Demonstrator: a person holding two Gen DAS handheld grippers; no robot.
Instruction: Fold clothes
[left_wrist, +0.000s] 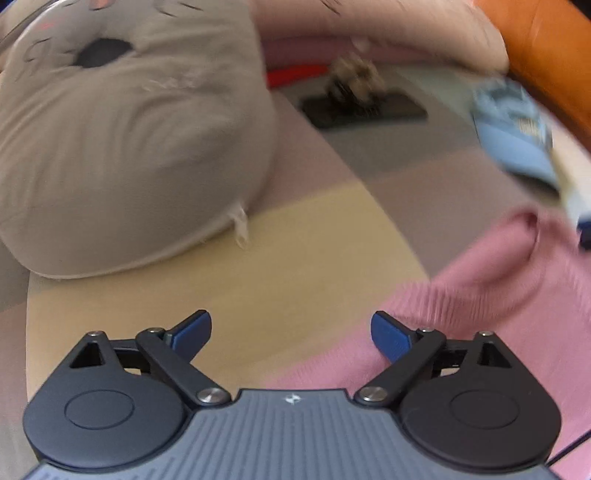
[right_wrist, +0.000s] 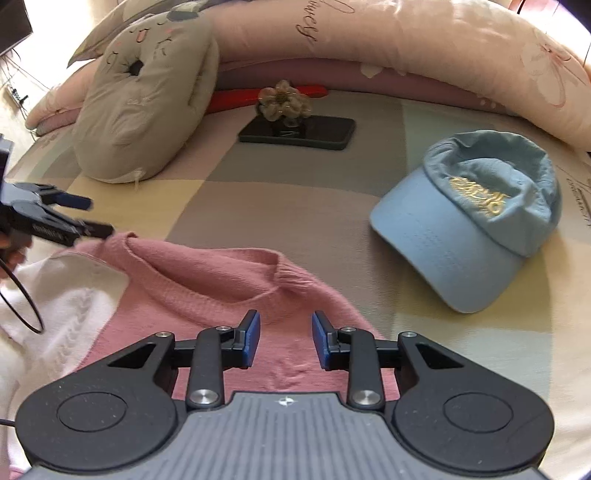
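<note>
Pink ribbed knit sweater spread flat on the pastel checked bedsheet, neckline toward the grey stuffed cushion, well left of the light blue cap. Likely between folds; next, a fresh pinch at an edge. Right gripper part open above the knit, holding nothing. Left gripper spread wide, empty, at the sweater's left edge.

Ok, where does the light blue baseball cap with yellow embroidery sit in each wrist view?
Left wrist view: light blue baseball cap at the right edge, blurred and partly cut off, above the pink knitted sweater.
Right wrist view: the cap lies right of centre on the checked bedspread, fully visible.
Shared landmark: the black phone with a flower-shaped ornament on it, left of the cap in both.
</note>
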